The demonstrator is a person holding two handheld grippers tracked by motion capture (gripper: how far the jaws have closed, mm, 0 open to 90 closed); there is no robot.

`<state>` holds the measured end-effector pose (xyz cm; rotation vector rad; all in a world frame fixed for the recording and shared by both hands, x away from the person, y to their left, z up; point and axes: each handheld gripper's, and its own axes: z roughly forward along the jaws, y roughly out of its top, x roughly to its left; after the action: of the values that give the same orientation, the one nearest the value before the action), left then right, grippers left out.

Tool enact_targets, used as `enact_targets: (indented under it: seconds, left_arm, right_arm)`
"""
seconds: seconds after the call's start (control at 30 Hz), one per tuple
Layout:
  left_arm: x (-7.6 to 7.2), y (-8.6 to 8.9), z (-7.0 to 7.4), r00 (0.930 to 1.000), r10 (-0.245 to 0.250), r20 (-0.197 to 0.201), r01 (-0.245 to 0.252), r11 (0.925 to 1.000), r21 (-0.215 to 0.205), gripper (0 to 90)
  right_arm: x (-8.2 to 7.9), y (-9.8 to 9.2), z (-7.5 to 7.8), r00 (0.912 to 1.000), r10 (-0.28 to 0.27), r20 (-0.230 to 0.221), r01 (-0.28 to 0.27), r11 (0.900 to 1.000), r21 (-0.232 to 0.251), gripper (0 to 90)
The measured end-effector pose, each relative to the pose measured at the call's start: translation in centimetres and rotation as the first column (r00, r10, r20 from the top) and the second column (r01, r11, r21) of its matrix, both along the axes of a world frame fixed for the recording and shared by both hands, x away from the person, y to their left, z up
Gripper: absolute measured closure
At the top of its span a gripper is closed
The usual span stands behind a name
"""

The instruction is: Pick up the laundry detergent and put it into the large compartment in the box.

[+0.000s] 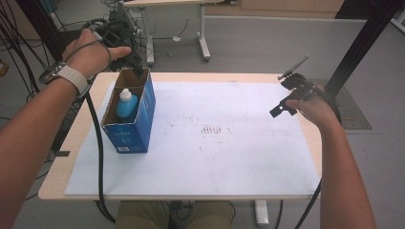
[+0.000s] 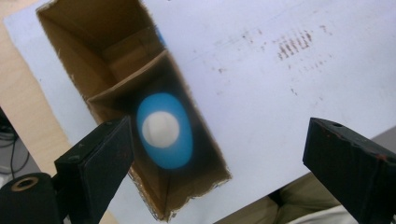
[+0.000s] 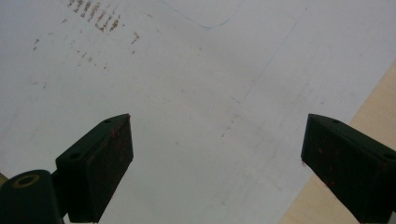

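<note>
table (image 1: 191, 193): white sheet on top | box (image 1: 143, 119): open cardboard, at far left corner, light but soft walls | bottle (image 1: 127, 104): blue, upright inside box, probably light and slippery, best taken at white cap | left gripper (image 2: 219, 154): above box, jaws spread, empty | right gripper (image 3: 217, 154): near right edge, jaws spread, empty

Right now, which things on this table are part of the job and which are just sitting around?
In the job:
- blue bottle with a white cap, standing in the box's near compartment
- open blue cardboard box
- left gripper, jaws open above the bottle

Just there:
- white mat with reddish-brown marks
- right gripper, open over bare mat
- wooden table
</note>
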<state>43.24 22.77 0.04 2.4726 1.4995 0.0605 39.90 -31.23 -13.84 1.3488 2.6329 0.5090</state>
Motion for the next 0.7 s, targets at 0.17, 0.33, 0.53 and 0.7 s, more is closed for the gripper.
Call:
enact_targets:
  seconds: [0.17,0.33,0.53,0.7]
  left_arm:
    - [-0.5,-1.0,1.0,0.9955,-0.087,0.036,0.087,0.9962,-0.001,9.1]
    - [-0.8,-2.3,2.1,0.9758,-0.206,0.074,0.205,0.9786,0.014,9.1]
    - [-0.7,-3.8,2.7,0.939,-0.333,0.085,0.331,0.9428,0.043,8.5]
    - [-0.3,-5.0,2.8,0.9001,-0.427,0.086,0.423,0.904,0.059,5.5]
  right_arm:
    - [-0.1,-0.3,-0.1,0.9999,-0.011,-0.004,0.011,1.0,0.001,8.9]
    - [-0.1,-0.5,0.0,0.9999,-0.013,-0.001,0.013,1.0,0.004,8.9]
    - [0.0,-0.8,-0.1,0.9998,-0.02,-0.004,0.02,1.0,0.006,8.7]
    - [0.1,-1.0,-0.3,0.9998,-0.02,-0.007,0.02,1.0,0.012,8.6]
